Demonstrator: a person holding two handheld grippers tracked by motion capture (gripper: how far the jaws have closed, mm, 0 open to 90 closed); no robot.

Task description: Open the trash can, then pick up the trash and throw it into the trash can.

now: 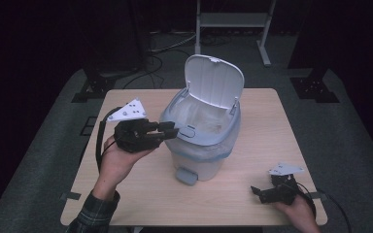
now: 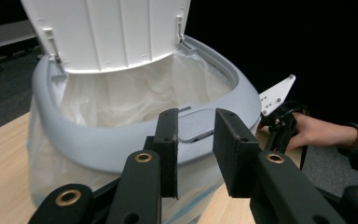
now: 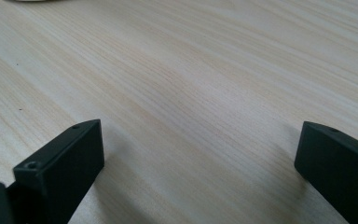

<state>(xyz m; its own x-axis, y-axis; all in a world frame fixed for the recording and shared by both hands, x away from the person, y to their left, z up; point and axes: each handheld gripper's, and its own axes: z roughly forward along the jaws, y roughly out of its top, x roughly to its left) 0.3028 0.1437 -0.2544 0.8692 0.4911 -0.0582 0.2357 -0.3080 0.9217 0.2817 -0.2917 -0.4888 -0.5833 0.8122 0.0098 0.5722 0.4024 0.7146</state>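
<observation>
Left hand-held gripper (image 1: 167,130) is hovering at the front rim of the pedal bin (image 1: 200,145), mid-bench, jaws narrowly parted w/ nothing between, aiming at the latch tab (image 2: 194,124). Lid (image 1: 213,80) is standing open; liner bag (image 2: 135,95) inside. Best approach, probably: stay level, avoid snagging the bag. Right hand-held gripper (image 1: 258,190) is resting wide open on the bench (image 1: 267,141).

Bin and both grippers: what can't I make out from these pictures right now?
- Bottom of the bin: high view and left gripper view, hidden by the white liner and the rim.
- Left gripper against the rim: jaws apart; contact with the bin cannot be told.
- Pedal: small in the high view; pressed or not is unclear.
- Right gripper: jaws cut off by the lower edge of the right gripper view.
</observation>
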